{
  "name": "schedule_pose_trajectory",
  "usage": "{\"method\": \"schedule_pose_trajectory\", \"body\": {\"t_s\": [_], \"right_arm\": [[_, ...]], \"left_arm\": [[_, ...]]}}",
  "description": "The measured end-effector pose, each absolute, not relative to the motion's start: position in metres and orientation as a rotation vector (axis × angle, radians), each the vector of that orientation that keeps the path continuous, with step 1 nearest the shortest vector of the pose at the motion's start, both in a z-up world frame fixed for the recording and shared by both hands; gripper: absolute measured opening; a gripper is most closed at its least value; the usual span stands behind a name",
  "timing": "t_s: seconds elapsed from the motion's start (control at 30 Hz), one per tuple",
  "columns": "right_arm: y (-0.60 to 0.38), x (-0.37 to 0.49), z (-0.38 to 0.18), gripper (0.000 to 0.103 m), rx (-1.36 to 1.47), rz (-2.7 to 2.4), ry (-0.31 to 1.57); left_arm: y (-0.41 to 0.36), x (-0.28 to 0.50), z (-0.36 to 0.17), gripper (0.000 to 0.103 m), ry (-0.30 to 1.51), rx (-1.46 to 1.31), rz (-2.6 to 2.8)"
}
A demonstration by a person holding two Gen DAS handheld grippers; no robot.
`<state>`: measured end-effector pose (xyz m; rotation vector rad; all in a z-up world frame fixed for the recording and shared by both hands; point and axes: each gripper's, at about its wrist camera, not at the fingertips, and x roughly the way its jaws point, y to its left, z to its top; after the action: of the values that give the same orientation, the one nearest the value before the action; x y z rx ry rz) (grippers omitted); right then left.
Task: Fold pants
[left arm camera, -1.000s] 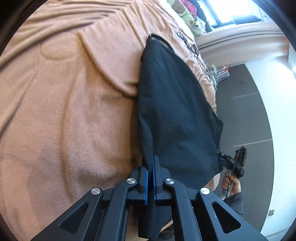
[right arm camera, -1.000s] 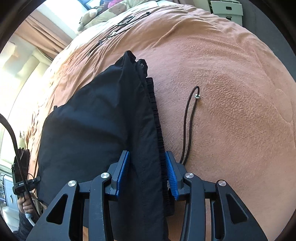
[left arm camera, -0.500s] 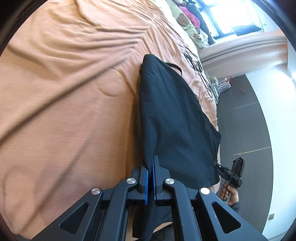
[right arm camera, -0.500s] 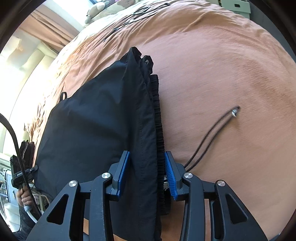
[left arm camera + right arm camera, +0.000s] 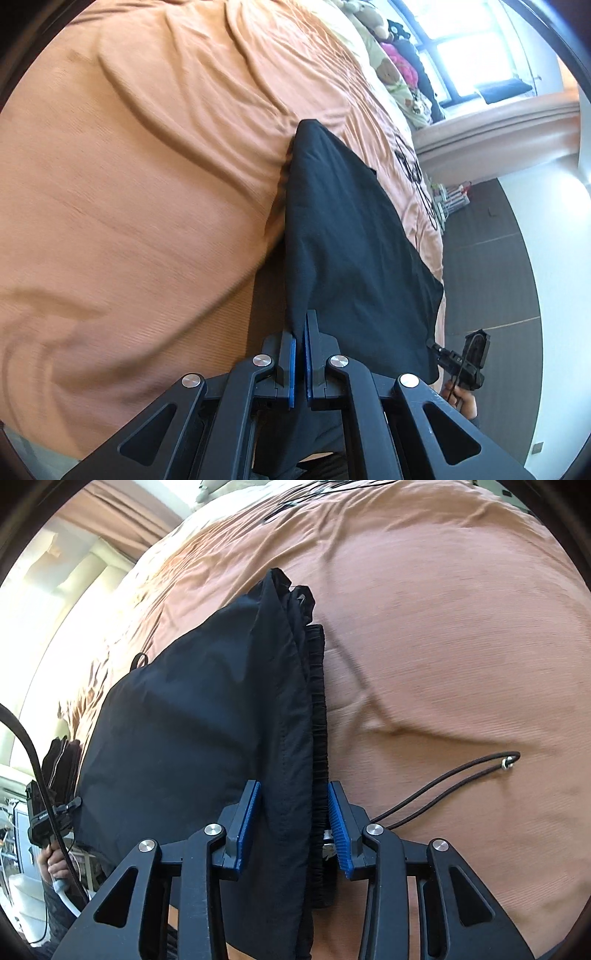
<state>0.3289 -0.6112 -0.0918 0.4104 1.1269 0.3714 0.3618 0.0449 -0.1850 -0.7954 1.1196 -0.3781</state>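
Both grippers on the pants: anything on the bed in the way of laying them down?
Nothing visible. The left gripper and right gripper both clamp the black pants; the orange bedspread beside them is bare, only the pants' own drawstring trailing across it.

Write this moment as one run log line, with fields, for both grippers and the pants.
left gripper: shut on black pants | right gripper: shut on waistband | pants: between both, over orange bedspread

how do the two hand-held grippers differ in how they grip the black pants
The left hand-held gripper has its blue pads nearly together on one thin edge of the black pants. The right hand-held gripper holds its pads well apart around a thick bunch that includes the gathered waistband. Both are clamped on the same pants above the orange bedcover.
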Motion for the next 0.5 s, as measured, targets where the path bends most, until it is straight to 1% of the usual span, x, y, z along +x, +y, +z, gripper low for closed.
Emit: {"method": "schedule_pose_trajectory", "body": {"t_s": [0.27, 0.43, 0.5], "right_arm": [[-0.571, 0.335, -0.099, 0.035, 0.379, 0.419, 1.145], [-0.563, 0.338, -0.101, 0.034, 0.348, 0.404, 1.149], [-0.566, 0.339, -0.103, 0.032, 0.342, 0.392, 1.151]], "left_arm": [[0.090, 0.359, -0.183, 0.003, 1.095, -0.800, -0.337], [0.102, 0.353, -0.194, 0.004, 1.105, -0.832, -0.339], [0.103, 0.349, -0.201, 0.004, 1.111, -0.856, -0.333]]}}
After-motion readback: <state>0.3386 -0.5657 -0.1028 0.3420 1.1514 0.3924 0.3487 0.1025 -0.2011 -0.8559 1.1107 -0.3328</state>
